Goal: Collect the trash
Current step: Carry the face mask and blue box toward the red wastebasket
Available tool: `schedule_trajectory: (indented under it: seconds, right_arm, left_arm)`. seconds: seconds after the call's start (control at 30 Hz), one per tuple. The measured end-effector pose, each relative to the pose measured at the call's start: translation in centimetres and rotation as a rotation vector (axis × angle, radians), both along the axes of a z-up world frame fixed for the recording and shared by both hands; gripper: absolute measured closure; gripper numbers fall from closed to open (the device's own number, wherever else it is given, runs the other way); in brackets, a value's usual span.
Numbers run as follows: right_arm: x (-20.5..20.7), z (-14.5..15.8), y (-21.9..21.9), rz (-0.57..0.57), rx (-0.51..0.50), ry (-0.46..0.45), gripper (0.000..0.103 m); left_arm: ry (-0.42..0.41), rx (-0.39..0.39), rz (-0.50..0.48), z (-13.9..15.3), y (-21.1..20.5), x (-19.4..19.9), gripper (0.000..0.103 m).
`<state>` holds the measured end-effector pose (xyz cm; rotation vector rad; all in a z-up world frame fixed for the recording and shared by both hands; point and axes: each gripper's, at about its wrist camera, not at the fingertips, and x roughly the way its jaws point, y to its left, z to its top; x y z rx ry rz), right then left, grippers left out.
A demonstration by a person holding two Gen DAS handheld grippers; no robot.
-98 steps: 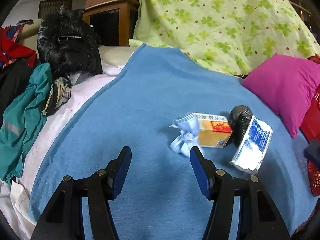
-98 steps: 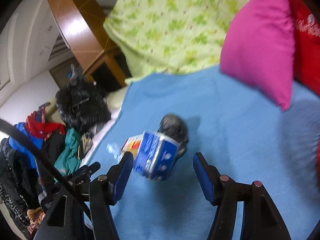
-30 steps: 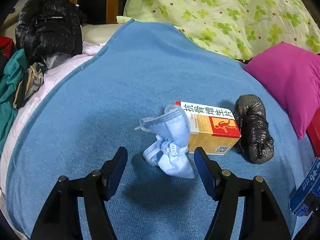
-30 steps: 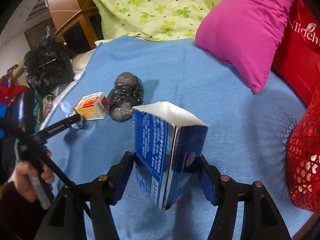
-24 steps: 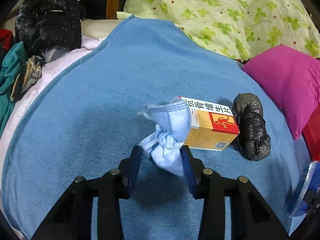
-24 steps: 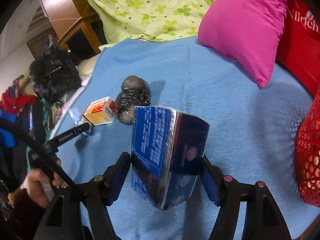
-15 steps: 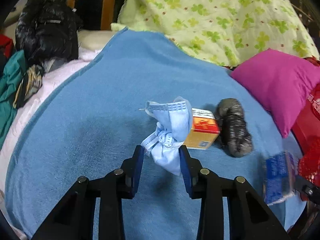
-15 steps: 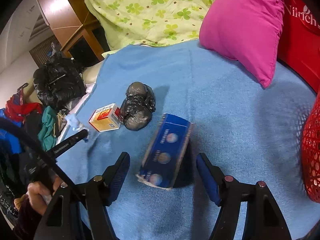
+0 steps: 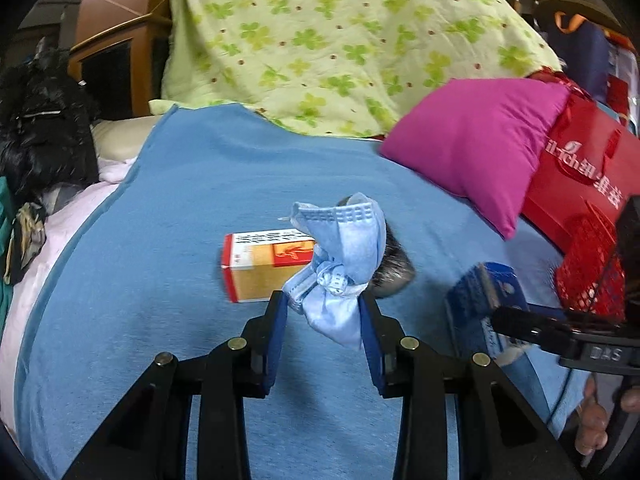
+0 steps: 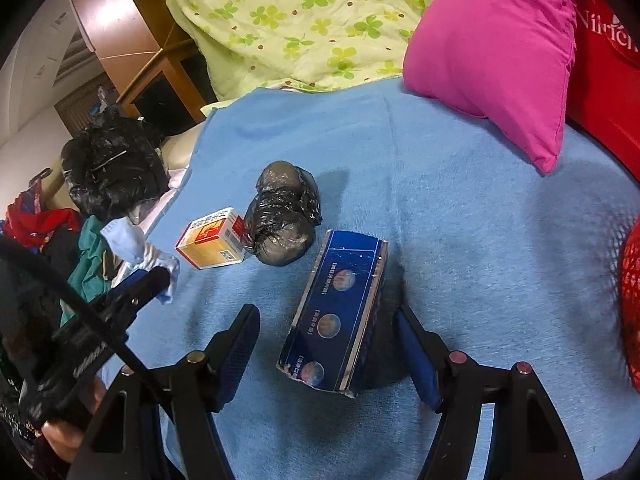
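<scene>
Blue cloth of a crumpled face mask (image 9: pixel 340 256) is being pinched between the closed jaws of the left gripper (image 9: pixel 323 312) and is being held clear of the blue blanket (image 9: pixel 160 280) in the left wrist view. Only its lower folds are being clamped, so a slip during carrying is judged possible. Behind it, an orange and white medicine box (image 9: pixel 260 266) is being partly hidden, and a black bag bundle (image 9: pixel 394 272) almost wholly. A red mesh basket (image 9: pixel 592 268), likely the trash's destination, is being seen at the right edge, beside a magenta pillow (image 9: pixel 472 144) and a red paper bag (image 9: pixel 580 176).

In the right wrist view, the right gripper (image 10: pixel 327 350) is being held wide open around a dark blue carton (image 10: pixel 340 316) lying on the blanket, neither pad touching it. The carton is being crowded by the bundle just beside it, so a skewed closing could nudge both. The medicine box is touching the bundle. The path to the basket is being left unobstructed.
</scene>
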<state>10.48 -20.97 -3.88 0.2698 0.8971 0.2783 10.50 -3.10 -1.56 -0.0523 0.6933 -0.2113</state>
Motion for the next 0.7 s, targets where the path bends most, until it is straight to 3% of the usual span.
schedule_trajectory:
  seconds: [0.07,0.17,0.2,0.37,0.7]
  right_arm:
    - [0.1,-0.2,0.3,-0.006,-0.025,-0.001,0.031]
    - [0.0,-0.2,1.1,0.002,-0.101,-0.022,0.056]
    - [-0.1,-0.2,1.3,0.009,-0.119,-0.032,0.058]
    - [-0.7,-0.1,1.2,0.025,-0.150,-0.069,0.063]
    - [-1.9,2.3,-1.3,-0.020,-0.090,-0.164,0.065]
  left_arm:
    - [0.000,0.004,-0.014,0.0,-0.3,-0.2,0.065]
    - [0.008,0.013,-0.021,-0.2,-0.6,-0.2,0.065]
    - [0.011,0.012,-0.021,-0.2,-0.6,-0.2,0.065]
    - [0.023,0.010,-0.016,-0.4,-0.9,0.0,0.065]
    - [0.024,0.067,-0.033,-0.6,-3.4,0.1,0.065]
